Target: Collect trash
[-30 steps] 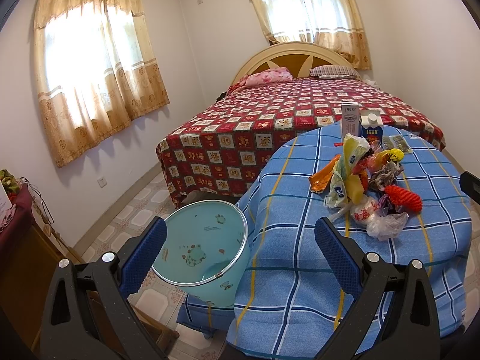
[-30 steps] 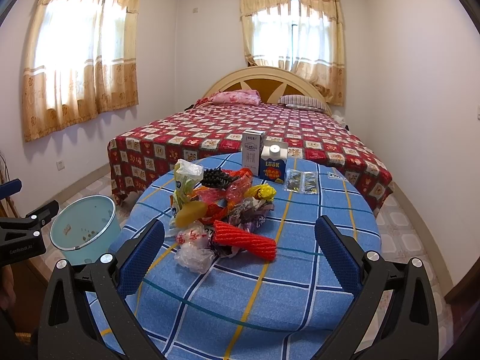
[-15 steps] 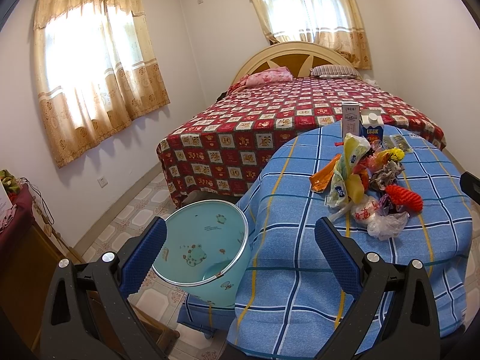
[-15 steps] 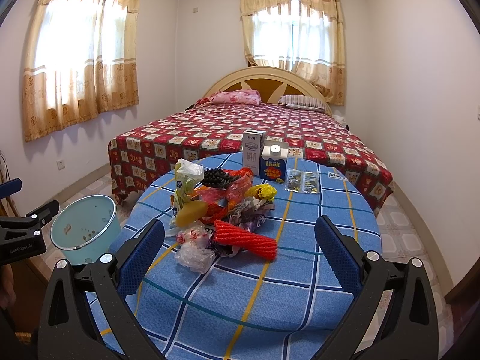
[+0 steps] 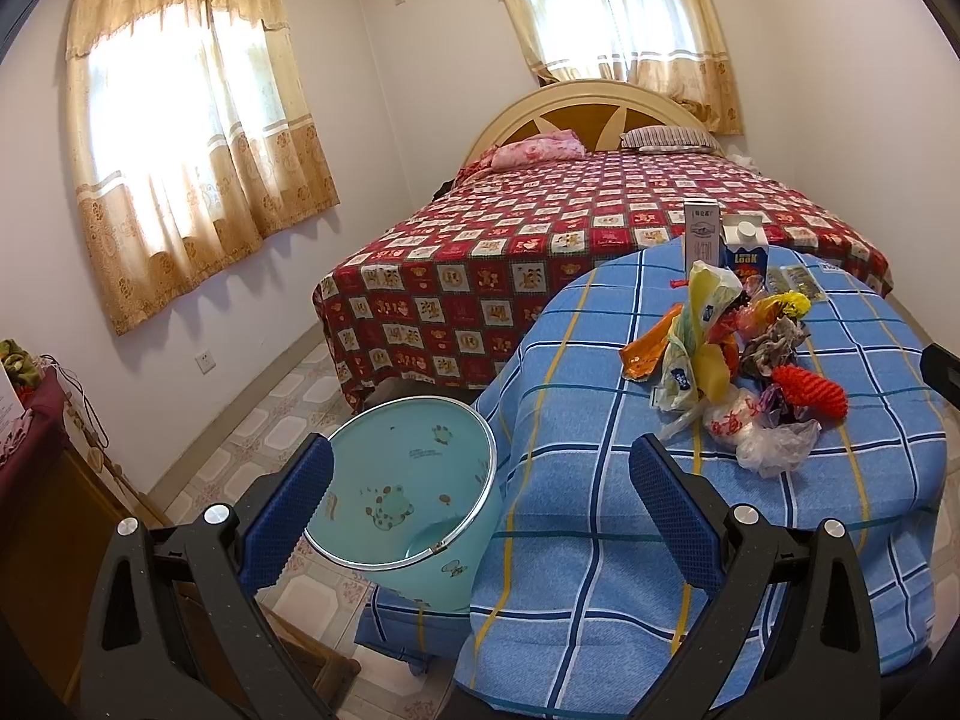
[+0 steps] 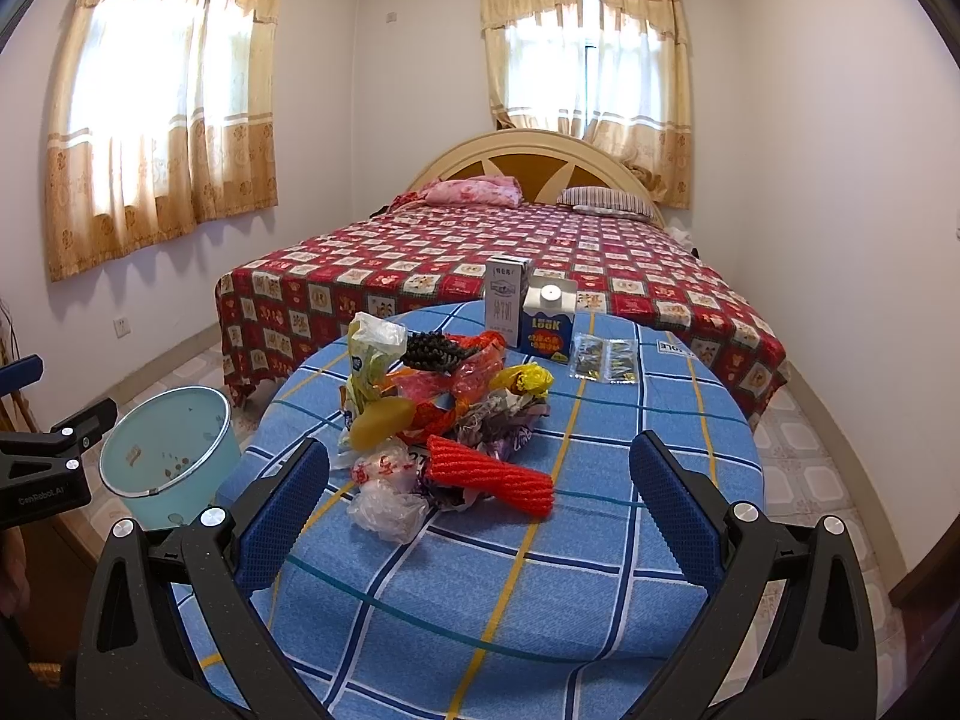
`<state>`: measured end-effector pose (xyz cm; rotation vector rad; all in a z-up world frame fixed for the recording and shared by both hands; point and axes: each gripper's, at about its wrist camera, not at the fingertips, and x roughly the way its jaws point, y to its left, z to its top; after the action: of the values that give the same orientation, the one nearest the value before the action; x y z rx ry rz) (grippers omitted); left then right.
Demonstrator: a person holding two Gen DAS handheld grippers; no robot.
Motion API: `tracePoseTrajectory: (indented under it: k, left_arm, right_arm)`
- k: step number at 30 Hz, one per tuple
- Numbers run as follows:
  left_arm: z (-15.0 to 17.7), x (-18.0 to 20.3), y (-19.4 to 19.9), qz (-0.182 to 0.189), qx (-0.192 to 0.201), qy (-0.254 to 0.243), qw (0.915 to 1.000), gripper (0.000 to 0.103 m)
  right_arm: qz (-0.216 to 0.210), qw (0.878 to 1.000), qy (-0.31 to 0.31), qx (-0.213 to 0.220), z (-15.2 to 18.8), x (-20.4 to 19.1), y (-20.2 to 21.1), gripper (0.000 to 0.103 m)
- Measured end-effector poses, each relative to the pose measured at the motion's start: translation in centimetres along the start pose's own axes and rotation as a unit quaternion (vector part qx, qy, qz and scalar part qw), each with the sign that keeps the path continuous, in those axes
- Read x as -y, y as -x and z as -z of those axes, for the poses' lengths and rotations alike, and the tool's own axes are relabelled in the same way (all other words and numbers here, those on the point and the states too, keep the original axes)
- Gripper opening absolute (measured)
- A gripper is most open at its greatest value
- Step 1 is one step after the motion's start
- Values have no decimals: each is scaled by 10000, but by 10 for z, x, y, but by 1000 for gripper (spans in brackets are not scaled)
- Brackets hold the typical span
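On table (image 6: 600,552), mid-top: trash pile (image 6: 444,414); two cartons (image 6: 528,312) at far edge. Bin (image 5: 408,480) on floor just beside table's left edge. Left gripper (image 5: 480,504) wide open, empty, above bin and table edge. Right gripper (image 6: 480,504) wide open, empty, short of pile.

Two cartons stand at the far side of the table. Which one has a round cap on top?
The shorter blue carton, right of the taller white carton; the white one has a flat top without a cap.

A bed (image 6: 480,258) with a red patterned cover stands behind the blue checked tablecloth (image 6: 540,570). Tan curtains (image 6: 162,120) hang over both windows.
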<state>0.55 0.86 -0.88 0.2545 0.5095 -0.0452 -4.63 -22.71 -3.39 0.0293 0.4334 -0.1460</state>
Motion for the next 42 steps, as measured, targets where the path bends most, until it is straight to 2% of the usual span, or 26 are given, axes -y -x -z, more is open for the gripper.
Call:
tracePoseTrajectory:
  k: [6,9,14,19,25,30,32,33,35,37,40,42]
  left_arm:
    - [4,5,-8,-17,-96,-57,9999,97]
    - [9,10,-24,-57,-227,-89,9997,97]
    - [27,22,-70,37,-842,-59,9964,97]
    - [38,32,-99,-99,-1021,-72,9947,97]
    - [40,45,-122,-153,-1199,-161,9925,97]
    - [36,58,-128,-143,-1085,-270,9936,97]
    - [34,61,-131,-100,-1120,-267,9933,97]
    - [33,62,-134,-83,-1124,-263,9933,97]
    - [30,65,-135,0,-1122,-231,9934,97]
    - [28,70,-132,64,-1097,-235,9937,97]
    - [24,77,-127,154,-1025,-253,9943,97]
    - [21,82,-125,215,-1002,-241,9944,97]
  right_arm:
    - [43,9999,-46,-154,4,8,-12,98]
    - [169,9996,-56,-210,8,17,-23,98]
    - [405,9985,-45,-375,21,33,-48,98]
    - [659,9962,125,-561,41,46,-81,98]
    - [535,9955,228,-744,52,52,-116,98]
    - [341,9951,443,-815,51,43,-134,96]
    - [234,9945,508,-887,50,41,-141,77]
    - [111,9939,526,-967,49,41,-144,62]
    - [-107,9919,567,-1128,50,39,-152,50]
    - [-306,9910,495,-1204,51,41,-156,15]
    - [-407,9905,384,-1257,52,44,-155,1]
    - [-450,9908,304,-1239,52,47,-150,1]
